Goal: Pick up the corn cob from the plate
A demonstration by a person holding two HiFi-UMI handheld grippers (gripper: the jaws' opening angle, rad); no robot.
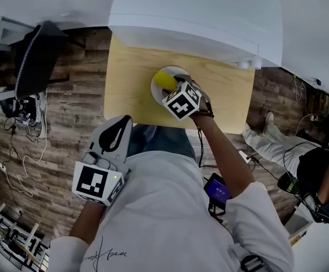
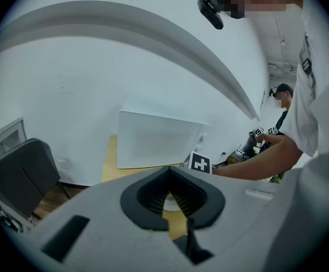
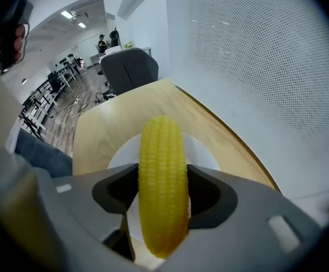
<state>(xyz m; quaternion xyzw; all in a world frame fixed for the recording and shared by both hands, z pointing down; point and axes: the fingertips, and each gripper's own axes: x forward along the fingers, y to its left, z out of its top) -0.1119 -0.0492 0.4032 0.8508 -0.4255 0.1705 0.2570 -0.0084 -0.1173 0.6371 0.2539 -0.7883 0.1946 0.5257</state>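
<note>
1. The right gripper (image 1: pixel 174 88) points steeply down over the white plate (image 3: pixel 204 152), which sits on the wooden table (image 1: pixel 130 84).
2. The corn cob (image 3: pixel 163 197) stands lengthwise between the right gripper's jaws, and both jaws press against its sides.
3. The cob's far end lies over the plate; I cannot tell whether it touches the plate.
4. The left gripper (image 1: pixel 122 124) is near the table's front edge, well away from the plate, with its jaws together and nothing between them.
</note>
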